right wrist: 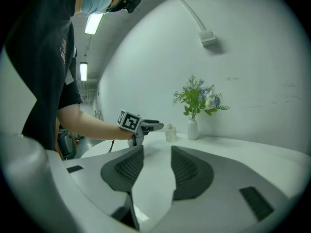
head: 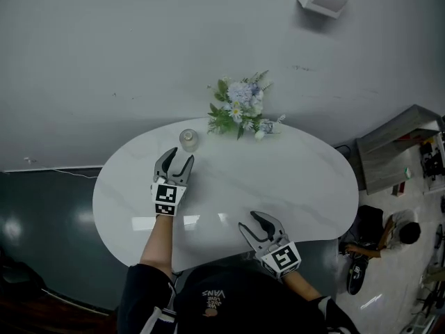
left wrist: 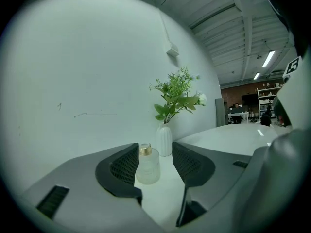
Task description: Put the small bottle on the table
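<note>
The small clear glass bottle (head: 188,139) with a gold cap stands upright on the white oval table (head: 299,179), near its far edge. My left gripper (head: 179,158) is open just short of it, with its fingertips apart from the glass. In the left gripper view the bottle (left wrist: 147,167) shows through the gap of the left gripper (left wrist: 153,165), beyond the pads. My right gripper (head: 251,220) hovers open over the table's near edge with nothing between its jaws. From the right gripper view I see the bottle (right wrist: 170,133) beside the left gripper (right wrist: 148,126).
A white vase of flowers (head: 240,113) stands on the table close to the right of the bottle, against the wall. A grey cabinet (head: 396,155) and a person (head: 400,232) low on the floor are off to the right of the table.
</note>
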